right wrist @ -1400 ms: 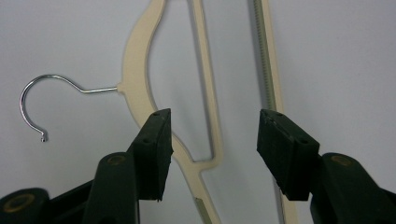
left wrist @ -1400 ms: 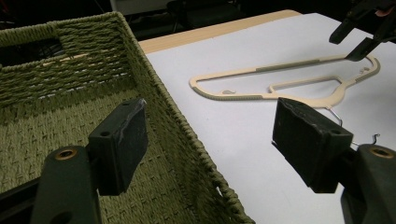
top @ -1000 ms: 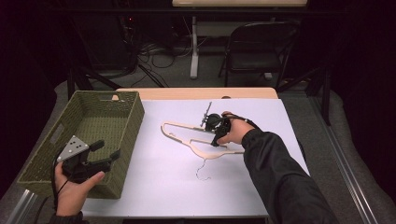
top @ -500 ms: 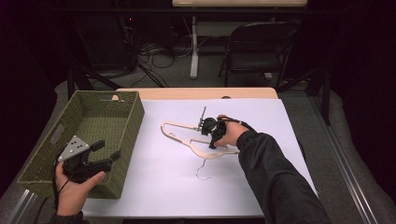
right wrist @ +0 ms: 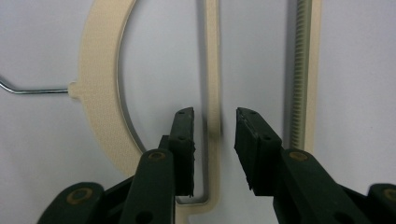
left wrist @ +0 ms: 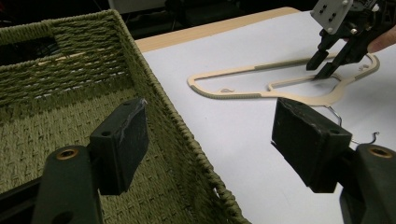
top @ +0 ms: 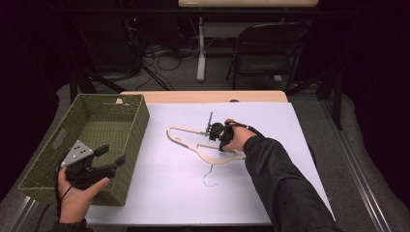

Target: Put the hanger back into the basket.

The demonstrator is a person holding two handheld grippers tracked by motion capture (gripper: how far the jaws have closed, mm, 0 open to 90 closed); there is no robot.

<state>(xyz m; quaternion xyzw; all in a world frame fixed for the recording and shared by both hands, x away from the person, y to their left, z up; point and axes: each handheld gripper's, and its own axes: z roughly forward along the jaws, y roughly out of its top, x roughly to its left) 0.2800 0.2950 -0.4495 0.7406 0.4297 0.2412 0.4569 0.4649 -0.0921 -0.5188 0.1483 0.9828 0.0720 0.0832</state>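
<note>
My right tool point(top: 212, 131) is down on the cream hanger point(top: 193, 141), which lies flat on the white desk point(top: 164, 193) near its centre, at about three o'clock from the green woven basket point(top: 138, 130). Its jaws have just been closing and now straddle the hanger's thin inner bar, with small gaps on either side, so nothing is gripped yet. My left tool point(top: 104, 159) hovers over the basket's near corner, at about eight o'clock from the hanger, jaws wide apart and empty.
</note>
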